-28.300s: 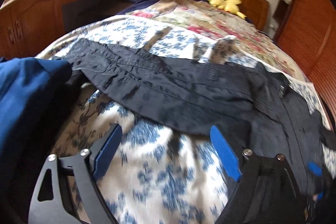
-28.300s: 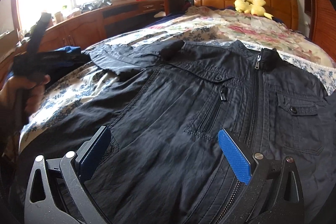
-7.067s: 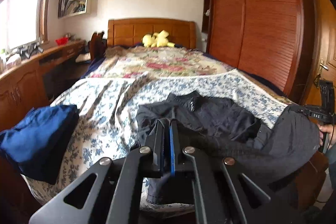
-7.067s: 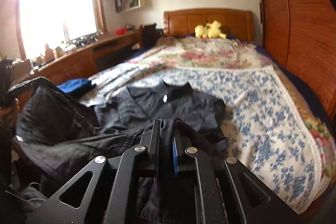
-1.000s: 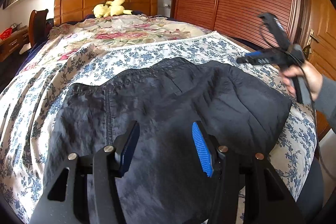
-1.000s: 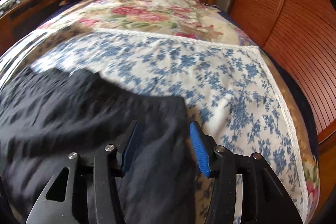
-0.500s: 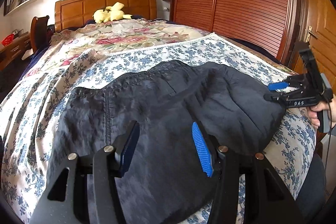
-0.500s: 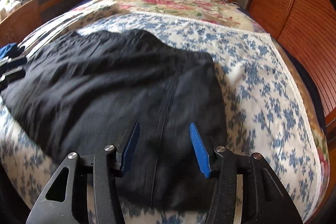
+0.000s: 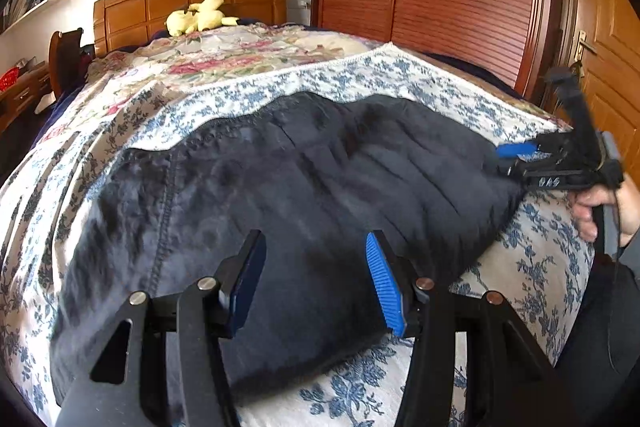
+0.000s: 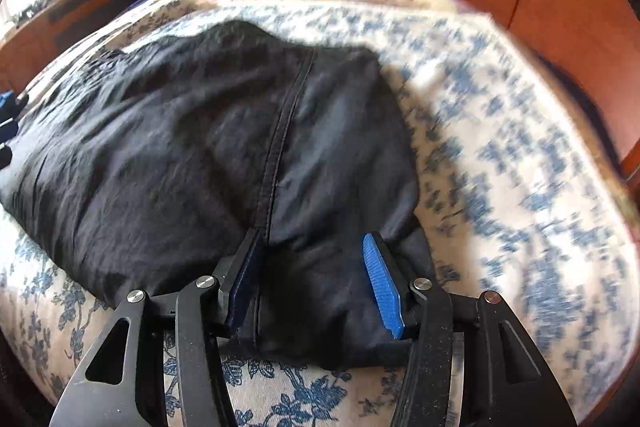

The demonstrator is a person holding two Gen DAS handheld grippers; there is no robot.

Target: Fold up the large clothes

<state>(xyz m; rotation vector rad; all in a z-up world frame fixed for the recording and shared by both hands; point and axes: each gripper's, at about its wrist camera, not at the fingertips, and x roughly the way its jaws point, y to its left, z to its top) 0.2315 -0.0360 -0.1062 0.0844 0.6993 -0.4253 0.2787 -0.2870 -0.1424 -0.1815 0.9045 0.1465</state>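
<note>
Jacket (image 9: pixel 304 187) seam, R view only

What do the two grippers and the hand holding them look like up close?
Both grippers are black metal frames with triangular cut-outs and silver bolts. Left gripper and right gripper each carry two flat fingers faced with ribbed blue pads. In the left view the right gripper has a black handle, a thin black cable and small white markings on its side; the hand on it comes out of a grey sleeve.
</note>
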